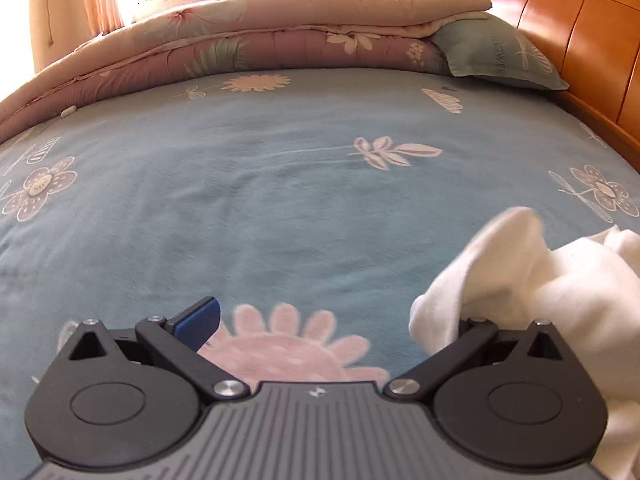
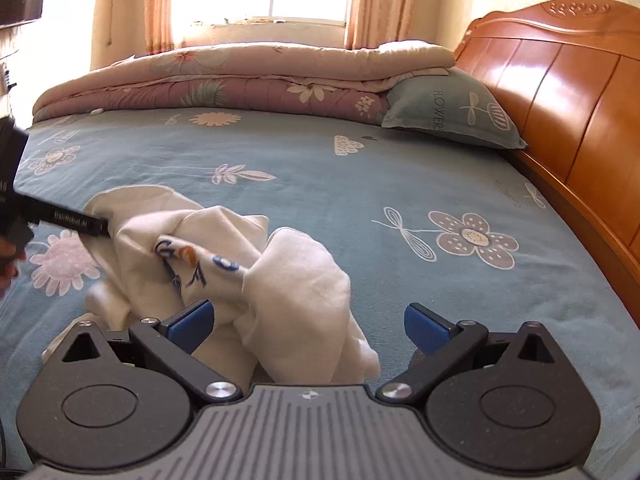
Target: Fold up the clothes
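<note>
Bed sheet [image 2: 400, 216]: teal, printed with flowers and leaves; covers the whole mattress and runs out of frame at the near and left edges in both views.

Headboard [image 2: 560, 92]: glossy orange wood along the right side; its far end is cut off by the frame.

Folded quilt [image 2: 240, 76]: pink and cream floral, stacked across the far edge of the bed below a bright window; detail there is washed out by glare.

Pillow [image 2: 452, 112]: teal, lettered, tucked partly under the quilt's right end and against the headboard.

White garment [image 2: 288, 276]: crumpled in a heap on the near-left part of the sheet, with a blue and orange print creased beyond reading. Its near edge passes under the right gripper body. In the left wrist view only a bunched portion shows [image 1: 520, 272], cut off at the right border.

Right gripper [image 2: 308, 324]: fingers spread wide, garment lying between them; the left blue pad touches the cloth, the right pad stands clear over the sheet.

Left gripper [image 1: 332, 320]: fingers spread; one blue pad visible, the other buried in white cloth draped over it.
</note>
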### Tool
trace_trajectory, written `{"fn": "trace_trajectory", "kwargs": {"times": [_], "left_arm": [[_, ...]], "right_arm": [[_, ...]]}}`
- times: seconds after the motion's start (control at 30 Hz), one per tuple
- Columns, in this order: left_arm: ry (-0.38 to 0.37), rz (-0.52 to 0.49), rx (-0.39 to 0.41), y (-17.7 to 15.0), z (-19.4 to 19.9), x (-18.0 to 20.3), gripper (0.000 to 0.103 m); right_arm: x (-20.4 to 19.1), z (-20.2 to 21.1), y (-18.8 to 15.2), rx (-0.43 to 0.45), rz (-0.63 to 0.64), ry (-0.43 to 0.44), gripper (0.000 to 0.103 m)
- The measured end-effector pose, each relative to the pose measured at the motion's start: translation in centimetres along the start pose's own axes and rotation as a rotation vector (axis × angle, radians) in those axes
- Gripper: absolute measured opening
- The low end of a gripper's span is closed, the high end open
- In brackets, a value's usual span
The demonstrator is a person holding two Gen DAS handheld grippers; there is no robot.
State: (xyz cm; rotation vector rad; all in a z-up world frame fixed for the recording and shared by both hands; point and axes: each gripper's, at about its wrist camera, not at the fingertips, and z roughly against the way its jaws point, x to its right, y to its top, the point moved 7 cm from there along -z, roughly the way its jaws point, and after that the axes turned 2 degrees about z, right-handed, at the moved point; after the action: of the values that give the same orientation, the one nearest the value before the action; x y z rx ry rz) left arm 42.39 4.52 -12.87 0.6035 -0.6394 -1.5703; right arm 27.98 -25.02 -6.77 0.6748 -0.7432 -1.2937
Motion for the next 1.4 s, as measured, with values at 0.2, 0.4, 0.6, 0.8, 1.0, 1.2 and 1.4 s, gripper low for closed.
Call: {"fn": "trace_trajectory", "kwargs": {"times": [0.2, 0.4, 0.6, 0.8, 1.0, 1.2, 1.4], "left_arm": [[0.1, -0.057, -0.018, 2.1, -0.9, -5.0, 0.103], [0.218, -0.073, -0.025, 5.8, -3.8, -8.9, 0.103], [0.194, -0.106, -0.122, 5.9, -7.2, -8.5, 0.102], [0.076, -0.092, -0.154, 3.0, -4.8, -6.8, 0.102], [-0.11, -0.021, -0.152, 0.6, 1.2, -4.4, 0.102], [-0.179, 0.101, -0.243, -3.0, 2.1, -1.8, 0.102], [-0.011, -0.034, -0.289, -5.3, 2.4, -2.4, 0.102]], "right_arm": [[-1.5, -1.0, 0.4, -0.006, 0.025, 0.029, 0.103], [-3.3, -1.6, 0.8, 0.007, 0.077, 0.038, 0.103], [-4.3, -1.9, 0.8, -0.005, 0.067, 0.063, 0.103], [-4.7, -0.5, 0.7, 0.01, 0.068, 0.083, 0.103], [-4.7, 1.3, 0.4, 0.028, 0.026, 0.107, 0.103], [-5.2, 3.4, -0.1, 0.046, -0.014, 0.132, 0.103], [-4.8, 5.7, -1.3, 0.057, -0.013, 0.118, 0.103]]}}
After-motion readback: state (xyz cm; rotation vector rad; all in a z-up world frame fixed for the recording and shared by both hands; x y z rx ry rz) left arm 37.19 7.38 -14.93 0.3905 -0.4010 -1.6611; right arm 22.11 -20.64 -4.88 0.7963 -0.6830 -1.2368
